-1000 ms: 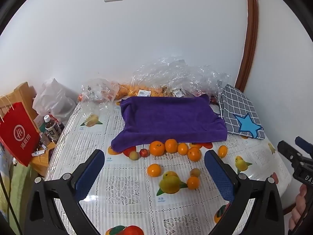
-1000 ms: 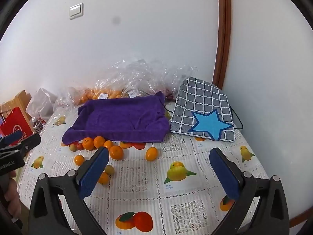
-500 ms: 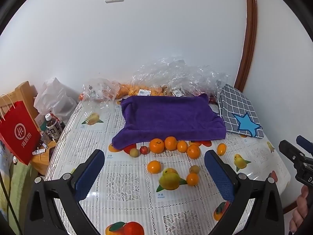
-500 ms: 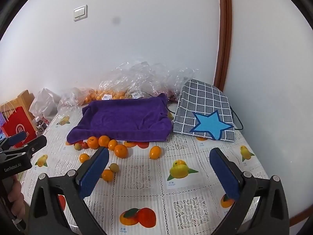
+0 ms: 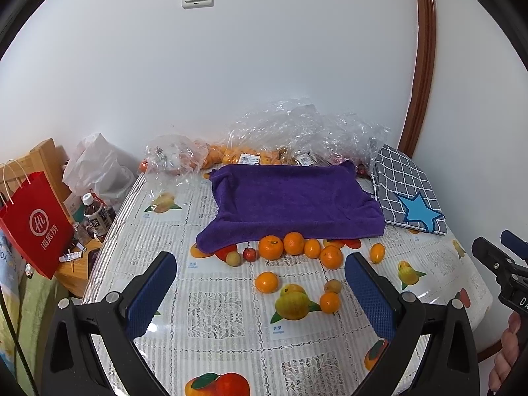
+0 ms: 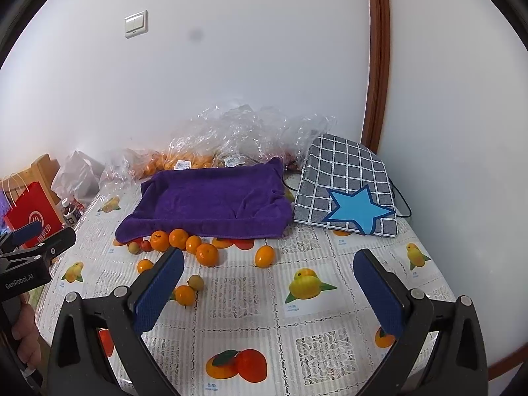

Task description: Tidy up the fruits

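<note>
Several small oranges [image 5: 271, 247] lie loose on the printed tablecloth [image 5: 211, 313] in front of a purple towel [image 5: 290, 198]. Among them are a small red fruit [image 5: 249, 254] and two pale tan fruits [image 5: 233, 259]. One orange [image 6: 264, 256] lies apart to the right. My left gripper [image 5: 260, 292] is open and empty, above the near table edge. My right gripper [image 6: 269, 287] is open and empty, to the right of the fruit. The oranges [image 6: 207, 254] and towel [image 6: 211, 201] also show in the right wrist view.
Clear plastic bags [image 5: 297, 132] holding more oranges lie against the back wall. A grey checked bag with a blue star [image 6: 349, 194] lies at the right. A red paper bag [image 5: 36, 227] and bottles [image 5: 95, 217] stand off the table's left edge.
Both grippers have drawn back and up a little from the table, so the fruit looks smaller and farther. Nothing on the table has moved.
</note>
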Demonstrator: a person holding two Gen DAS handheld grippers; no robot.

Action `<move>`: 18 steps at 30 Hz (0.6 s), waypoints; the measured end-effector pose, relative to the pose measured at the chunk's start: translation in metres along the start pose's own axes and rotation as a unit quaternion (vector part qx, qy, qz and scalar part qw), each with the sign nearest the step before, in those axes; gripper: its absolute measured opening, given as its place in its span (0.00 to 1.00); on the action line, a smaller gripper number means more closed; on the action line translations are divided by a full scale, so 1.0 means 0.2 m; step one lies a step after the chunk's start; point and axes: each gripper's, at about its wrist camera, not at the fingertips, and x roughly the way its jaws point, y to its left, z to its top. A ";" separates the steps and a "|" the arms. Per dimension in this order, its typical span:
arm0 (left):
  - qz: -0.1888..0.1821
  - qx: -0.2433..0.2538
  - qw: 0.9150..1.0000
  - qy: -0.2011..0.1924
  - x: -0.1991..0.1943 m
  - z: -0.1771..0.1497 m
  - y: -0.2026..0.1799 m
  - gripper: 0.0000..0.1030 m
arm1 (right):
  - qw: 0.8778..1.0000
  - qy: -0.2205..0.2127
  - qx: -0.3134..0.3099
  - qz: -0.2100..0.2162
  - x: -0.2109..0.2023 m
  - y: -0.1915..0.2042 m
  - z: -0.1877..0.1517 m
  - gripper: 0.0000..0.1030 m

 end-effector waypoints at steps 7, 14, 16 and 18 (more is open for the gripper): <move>0.002 0.001 1.000 -0.002 0.00 -0.02 0.01 1.00 | 1.000 -0.002 0.002 0.001 -0.01 0.00 0.00 0.99; 0.003 0.000 1.000 -0.004 -0.01 -0.02 0.02 1.00 | 1.000 -0.002 -0.002 0.002 -0.01 0.02 0.00 0.99; 0.001 0.000 1.000 -0.006 -0.01 -0.02 0.03 1.00 | 1.000 -0.004 -0.001 0.003 -0.01 0.02 0.00 0.99; 0.001 0.001 1.000 -0.007 -0.01 -0.02 0.03 1.00 | 1.000 -0.004 0.000 0.005 -0.01 0.02 0.00 0.99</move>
